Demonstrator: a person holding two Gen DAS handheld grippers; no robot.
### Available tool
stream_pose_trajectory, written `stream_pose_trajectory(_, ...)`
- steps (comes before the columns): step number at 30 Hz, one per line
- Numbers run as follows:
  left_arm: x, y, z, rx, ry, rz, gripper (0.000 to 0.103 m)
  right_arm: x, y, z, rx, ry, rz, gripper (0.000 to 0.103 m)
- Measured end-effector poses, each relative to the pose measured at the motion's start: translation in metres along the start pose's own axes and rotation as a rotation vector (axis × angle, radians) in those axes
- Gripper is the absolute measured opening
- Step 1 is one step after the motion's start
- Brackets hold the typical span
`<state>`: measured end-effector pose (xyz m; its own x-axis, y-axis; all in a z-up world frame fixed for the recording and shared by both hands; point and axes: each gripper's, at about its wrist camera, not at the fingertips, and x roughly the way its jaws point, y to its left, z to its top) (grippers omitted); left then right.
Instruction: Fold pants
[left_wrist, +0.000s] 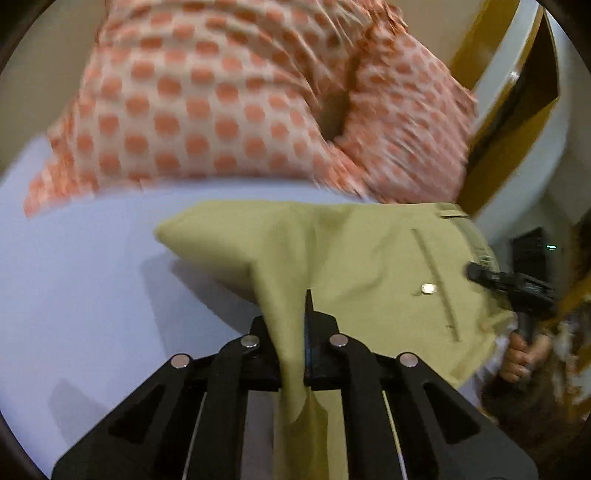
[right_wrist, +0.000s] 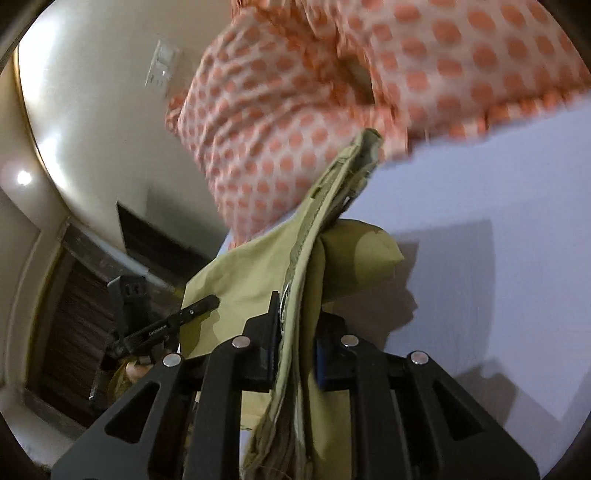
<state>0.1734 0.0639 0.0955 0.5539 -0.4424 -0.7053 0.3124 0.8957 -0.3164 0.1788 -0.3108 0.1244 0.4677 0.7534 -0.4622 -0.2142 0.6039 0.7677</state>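
The khaki pants are lifted above a pale lilac bed sheet. My left gripper is shut on a fold of the pants' fabric, which hangs through the jaws. A back pocket with a shiny button faces this view. My right gripper shows at the right edge, clamped on the waistband. In the right wrist view my right gripper is shut on the thick waistband, and the pants drape left. The left gripper holds the fabric's left part.
A pillow with orange dots lies on the bed behind the pants; it also shows in the right wrist view. The sheet spreads right. A yellow-framed door and a wall switch are beyond the bed.
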Motion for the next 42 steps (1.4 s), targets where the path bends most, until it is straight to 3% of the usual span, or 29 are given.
stream_pose_trajectory(2,0.025,0.004,0.016,0.008,0.02,0.133,0.012,0.013,-0.011,0.019,0.002,-0.028,-0.089,0.016)
stream_pose_trajectory(4,0.045,0.015,0.02,0.003,0.08,0.287,0.023,0.032,-0.024,0.026,-0.012,-0.001,-0.263,0.024)
stream_pose_trajectory(6,0.037,0.024,0.019,-0.006,0.063,0.34,0.034,0.038,-0.033,0.026,-0.014,0.036,-0.473,0.03)
stream_pose_trajectory(7,0.025,0.027,0.017,-0.014,0.035,0.343,0.034,0.028,-0.033,0.023,-0.042,0.001,-0.504,0.031)
stream_pose_trajectory(9,-0.003,0.026,0.01,-0.02,-0.03,0.294,0.033,0.007,-0.026,0.018,-0.059,-0.096,-0.492,0.048)
stream_pose_trajectory(11,-0.019,0.018,0.003,-0.032,-0.051,0.168,0.037,-0.004,-0.016,0.015,-0.059,-0.126,-0.368,0.056)
stream_pose_trajectory(14,-0.012,-0.001,0.001,-0.036,0.01,-0.003,0.049,0.013,-0.007,0.006,-0.072,-0.048,-0.268,0.068)
stream_pose_trajectory(16,0.01,-0.009,0.0,-0.046,0.091,-0.039,0.05,0.033,-0.012,0.004,-0.031,0.028,-0.281,0.075)
stream_pose_trajectory(18,0.037,-0.009,-0.004,-0.069,0.16,0.01,0.049,0.046,-0.028,0.001,0.033,0.071,-0.327,0.076)
stream_pose_trajectory(19,0.037,-0.009,-0.003,-0.066,0.126,0.025,0.05,0.046,-0.032,0.0,0.054,0.046,-0.31,0.076)
stream_pose_trajectory(21,0.032,-0.013,-0.002,-0.057,0.136,0.096,0.051,0.039,-0.032,-0.001,0.073,0.053,-0.352,0.077)
stream_pose_trajectory(22,0.025,-0.015,-0.003,-0.078,0.185,0.088,0.053,0.031,-0.022,-0.009,0.047,0.04,-0.399,0.079)
stream_pose_trajectory(23,0.011,-0.021,-0.007,-0.071,0.163,0.074,0.056,0.023,-0.009,-0.017,-0.001,0.022,-0.433,0.087)
stream_pose_trajectory(25,-0.027,-0.037,-0.021,-0.032,0.098,0.089,0.077,0.004,0.02,-0.04,-0.118,-0.034,-0.468,0.099)
stream_pose_trajectory(26,-0.042,-0.042,-0.027,-0.018,0.075,0.106,0.082,-0.005,0.035,-0.055,-0.173,-0.066,-0.492,0.102)
stream_pose_trajectory(28,-0.07,-0.057,-0.049,0.008,0.035,0.164,0.096,-0.022,0.057,-0.092,-0.277,-0.13,-0.557,0.102)
stream_pose_trajectory(29,-0.082,-0.066,-0.065,0.022,0.022,0.211,0.098,-0.023,0.065,-0.108,-0.309,-0.141,-0.586,0.102)
stream_pose_trajectory(32,-0.099,-0.078,-0.091,0.044,0.028,0.29,0.101,-0.013,0.074,-0.152,-0.361,-0.133,-0.648,0.102)
stream_pose_trajectory(34,-0.1,-0.081,-0.103,0.043,0.05,0.301,0.101,-0.001,0.073,-0.169,-0.368,-0.099,-0.66,0.102)
stream_pose_trajectory(42,-0.083,-0.082,-0.122,0.059,0.09,0.376,0.101,0.025,0.067,-0.187,-0.409,-0.066,-0.765,0.102)
